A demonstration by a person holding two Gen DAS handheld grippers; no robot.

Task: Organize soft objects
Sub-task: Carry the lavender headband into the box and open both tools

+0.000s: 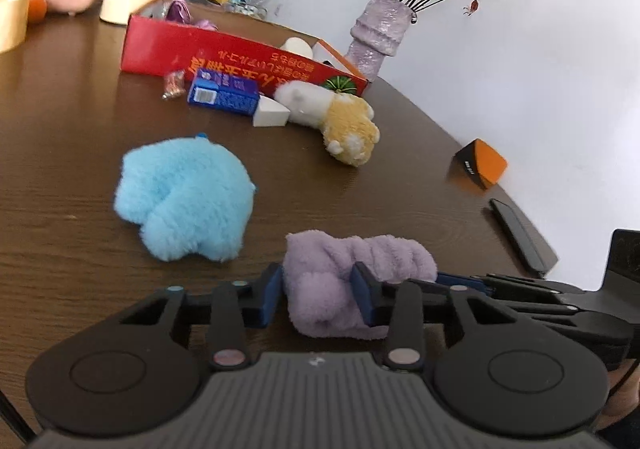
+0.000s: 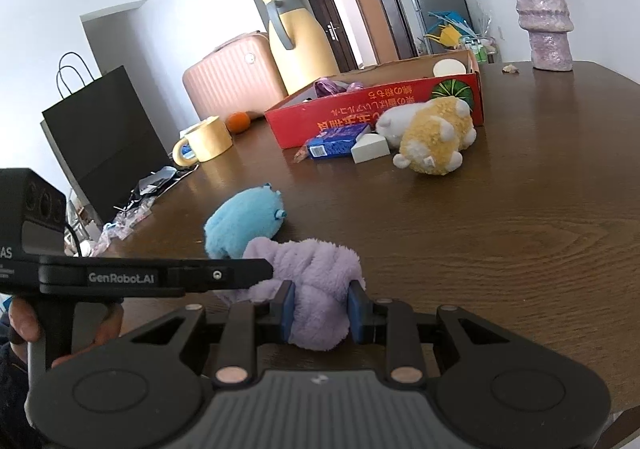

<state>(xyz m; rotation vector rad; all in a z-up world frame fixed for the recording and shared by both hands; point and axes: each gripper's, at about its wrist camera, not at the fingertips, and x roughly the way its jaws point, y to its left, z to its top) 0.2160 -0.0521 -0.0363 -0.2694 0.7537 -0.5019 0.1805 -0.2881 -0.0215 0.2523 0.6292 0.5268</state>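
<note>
My left gripper and right gripper both have their jaws clamped on the lilac fleece cloth — one end each, low over the bench. Further back, the red box holds purple ribbon-like bits and a white round thing. The vase holds dried roses.

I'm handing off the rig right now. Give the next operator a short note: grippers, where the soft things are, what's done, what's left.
Left gripper: pads pressing on the purple fluffy cloth.
Right gripper: shut on the same cloth's other end.
The cloth sits low over the wooden table.
Blue plush lies loose nearby; yellow-white plush lies against the red box.
Done: the box already holds a few items.
Left: cloth and both plushes, probably for the box.
</note>
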